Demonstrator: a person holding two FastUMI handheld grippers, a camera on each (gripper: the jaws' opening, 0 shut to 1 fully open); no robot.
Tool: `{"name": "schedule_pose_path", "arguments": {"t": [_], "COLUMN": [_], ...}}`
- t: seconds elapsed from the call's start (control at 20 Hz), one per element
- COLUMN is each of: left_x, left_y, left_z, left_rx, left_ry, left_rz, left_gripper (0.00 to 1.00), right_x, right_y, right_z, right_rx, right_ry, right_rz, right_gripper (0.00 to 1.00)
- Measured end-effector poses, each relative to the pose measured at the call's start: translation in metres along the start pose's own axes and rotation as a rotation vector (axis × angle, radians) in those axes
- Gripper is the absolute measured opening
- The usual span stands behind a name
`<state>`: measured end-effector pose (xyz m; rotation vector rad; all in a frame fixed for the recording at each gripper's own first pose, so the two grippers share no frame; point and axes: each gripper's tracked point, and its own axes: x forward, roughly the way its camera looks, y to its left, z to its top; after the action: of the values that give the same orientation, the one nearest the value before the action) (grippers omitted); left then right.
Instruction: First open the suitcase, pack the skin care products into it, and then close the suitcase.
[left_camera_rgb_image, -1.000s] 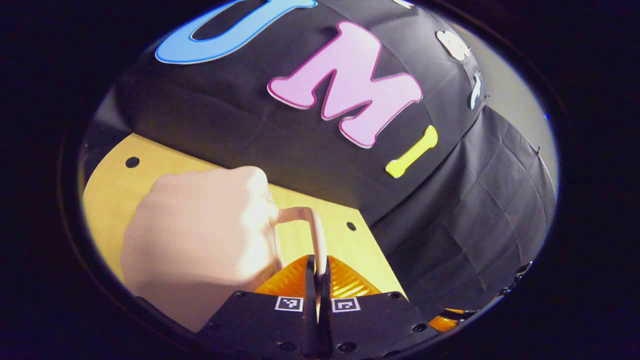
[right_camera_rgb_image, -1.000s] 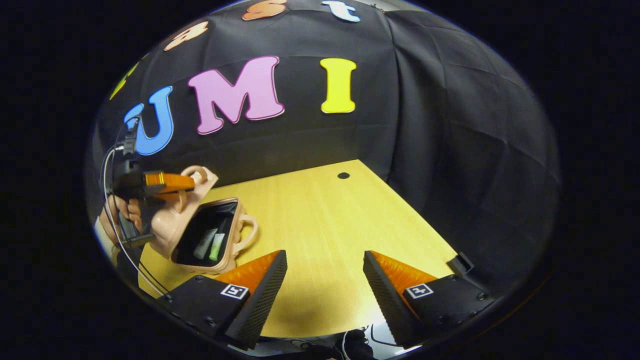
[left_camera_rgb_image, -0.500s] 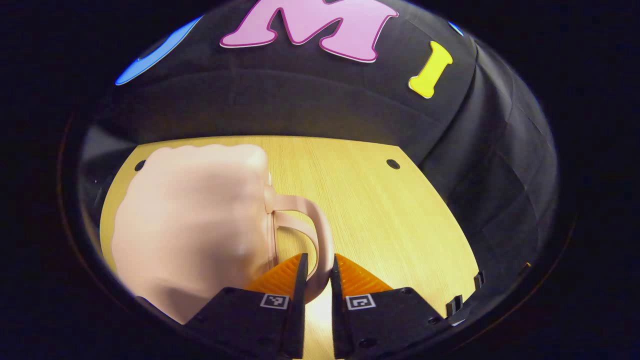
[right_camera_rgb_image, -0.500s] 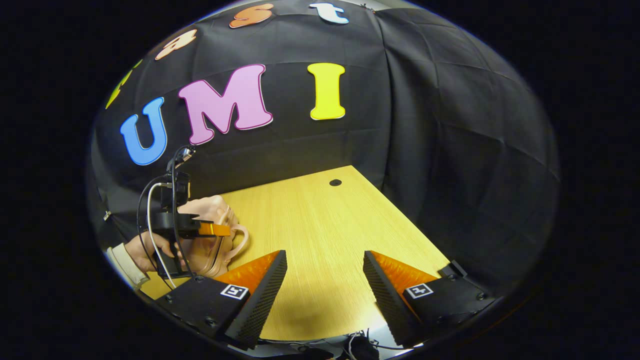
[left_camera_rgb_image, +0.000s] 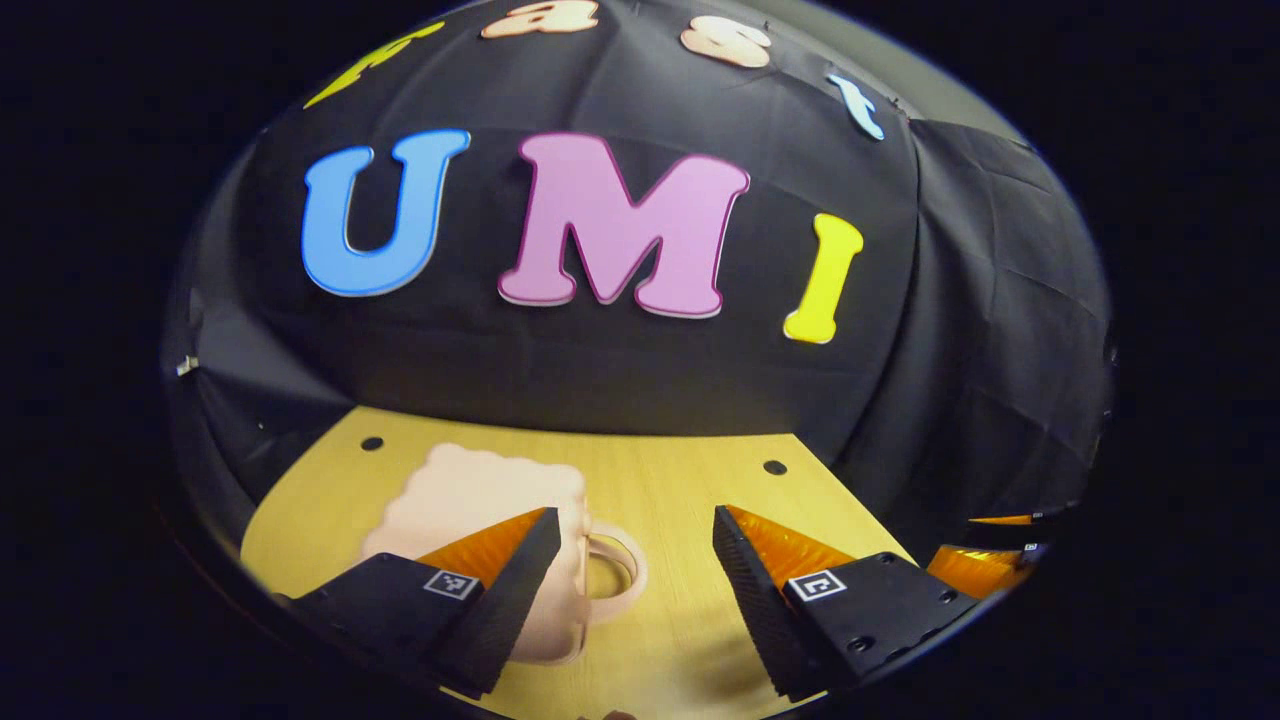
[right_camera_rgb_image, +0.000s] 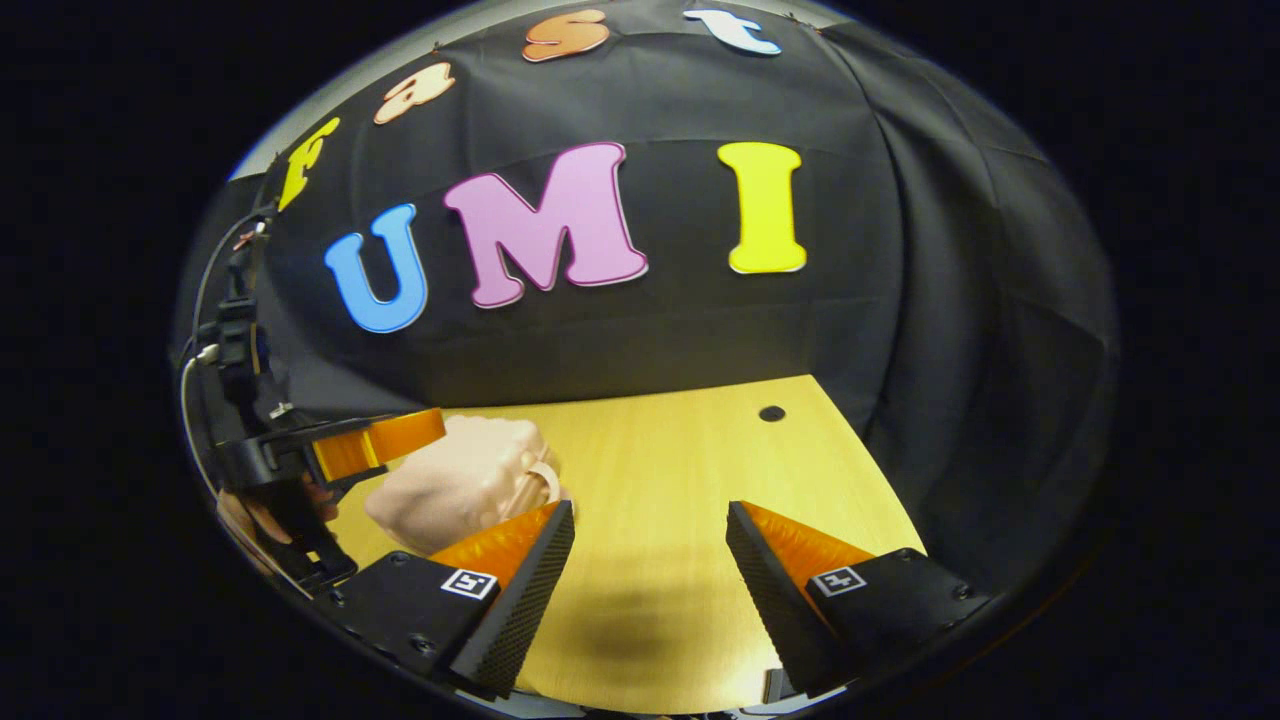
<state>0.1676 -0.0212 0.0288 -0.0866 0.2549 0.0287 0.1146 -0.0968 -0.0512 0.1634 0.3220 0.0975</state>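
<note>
The small pink suitcase (left_camera_rgb_image: 480, 495) lies closed on the wooden table (left_camera_rgb_image: 690, 480), its loop handle (left_camera_rgb_image: 615, 570) pointing right. My left gripper (left_camera_rgb_image: 630, 545) hangs open just above and in front of it, with the handle between and beyond its fingers, untouched. From the right gripper view the suitcase (right_camera_rgb_image: 460, 480) sits at the left, and the left gripper (right_camera_rgb_image: 375, 445) hovers over it, held by a hand (right_camera_rgb_image: 255, 515). My right gripper (right_camera_rgb_image: 650, 535) stands open over bare table, to the right of the suitcase. The skin care products are hidden inside.
The black cloth wall (left_camera_rgb_image: 600, 370) closes off the table's far edge and right side. Small dark holes (left_camera_rgb_image: 775, 467) mark the tabletop (right_camera_rgb_image: 771, 413). Part of the right gripper (left_camera_rgb_image: 985, 560) peeks in at the right edge of the left gripper view.
The suitcase lid came down from open to closed. My left gripper let go of the handle, opened wide and drew back and up. The right gripper stayed open.
</note>
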Motion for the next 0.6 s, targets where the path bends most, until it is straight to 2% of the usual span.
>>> {"name": "schedule_pose_path", "arguments": {"t": [0.1,0.25,0.4,0.6], "left_x": [-0.036,-0.087,-0.113,-0.141], "left_y": [0.007,0.016,0.027,0.050], "left_z": [0.014,0.017,0.009,0.000], "left_rx": [0.016,-0.039,-0.053,-0.034], "left_ry": [-0.056,-0.086,-0.115,-0.133], "left_rz": [0.060,0.101,0.119,0.128], "left_gripper": [0.96,0.96,0.96,0.96], "right_x": [0.000,-0.012,-0.031,-0.048], "right_y": [0.010,0.026,0.037,0.064], "right_z": [0.012,0.031,0.045,0.042], "right_rx": [-0.024,-0.037,-0.054,-0.084], "right_ry": [-0.020,-0.072,-0.163,-0.227], "right_rz": [0.052,0.099,0.082,0.074], "right_gripper": [0.97,0.97,0.97,0.97]}}
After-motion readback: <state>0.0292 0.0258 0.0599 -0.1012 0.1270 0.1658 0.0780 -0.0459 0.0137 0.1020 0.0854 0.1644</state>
